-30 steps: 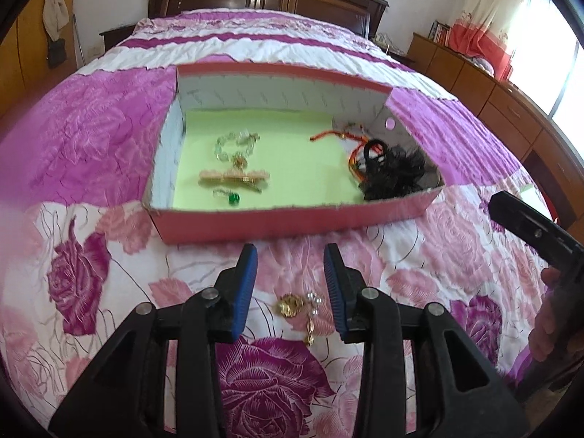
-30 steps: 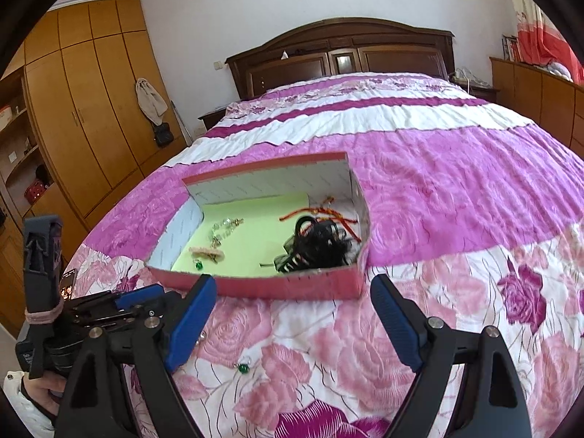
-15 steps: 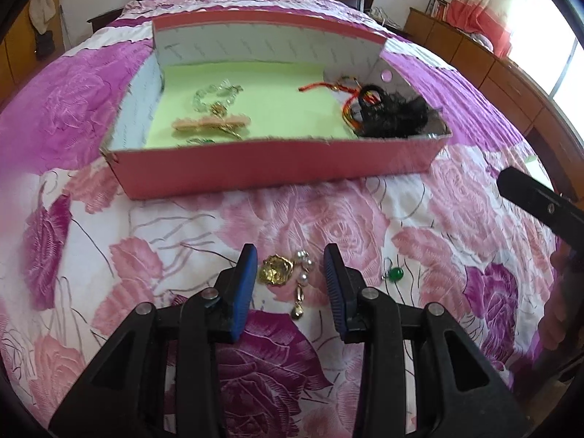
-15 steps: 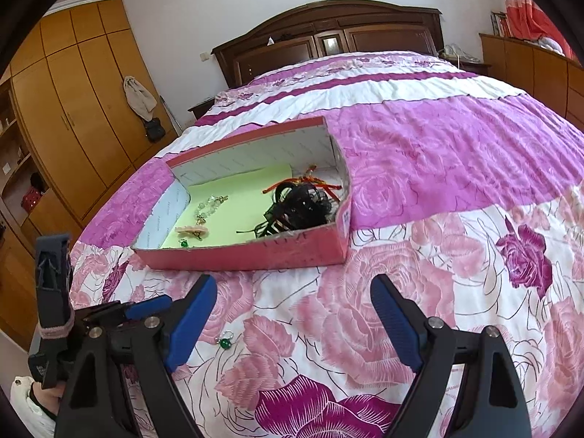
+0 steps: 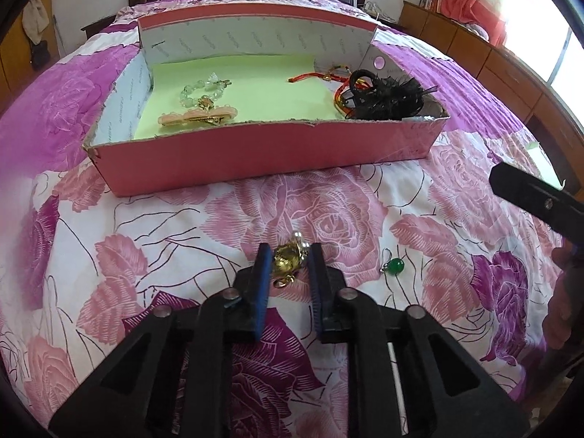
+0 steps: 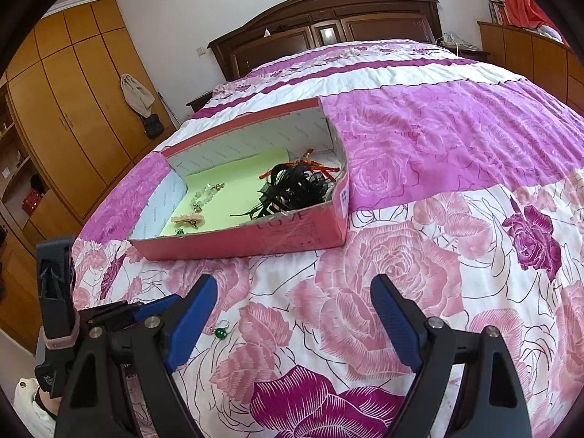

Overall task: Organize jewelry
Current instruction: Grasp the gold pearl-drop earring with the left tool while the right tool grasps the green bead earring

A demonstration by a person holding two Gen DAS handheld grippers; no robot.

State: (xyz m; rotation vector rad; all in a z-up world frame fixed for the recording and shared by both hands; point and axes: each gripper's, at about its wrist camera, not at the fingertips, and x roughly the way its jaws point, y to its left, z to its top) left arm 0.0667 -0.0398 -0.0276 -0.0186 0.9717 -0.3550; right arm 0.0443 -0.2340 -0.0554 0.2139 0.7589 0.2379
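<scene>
A gold and pearl brooch [image 5: 287, 258] lies on the floral bedspread. My left gripper [image 5: 289, 255] is down at it, jaws close on both sides of the brooch; contact is not certain. A green earring [image 5: 393, 266] lies just right of it and also shows in the right wrist view [image 6: 220, 331]. The red box [image 5: 255, 153] with green lining holds a bead bracelet [image 5: 199, 91], a pink hair clip [image 5: 197, 116], red cords [image 5: 321, 75] and a black hair accessory [image 5: 387, 96]. My right gripper [image 6: 292, 314] is open and empty above the bedspread, in front of the box [image 6: 255, 233].
The bed's dark wooden headboard [image 6: 328, 25] is at the far end. Wooden wardrobes [image 6: 62, 84] stand to the left and a low wooden cabinet [image 5: 474, 51] along the right. The right gripper's body [image 5: 536, 200] shows at the right edge of the left wrist view.
My left gripper has moved forward and down, and its jaws have narrowed around the brooch. My right gripper has dropped lower and nearer the box, still open.
</scene>
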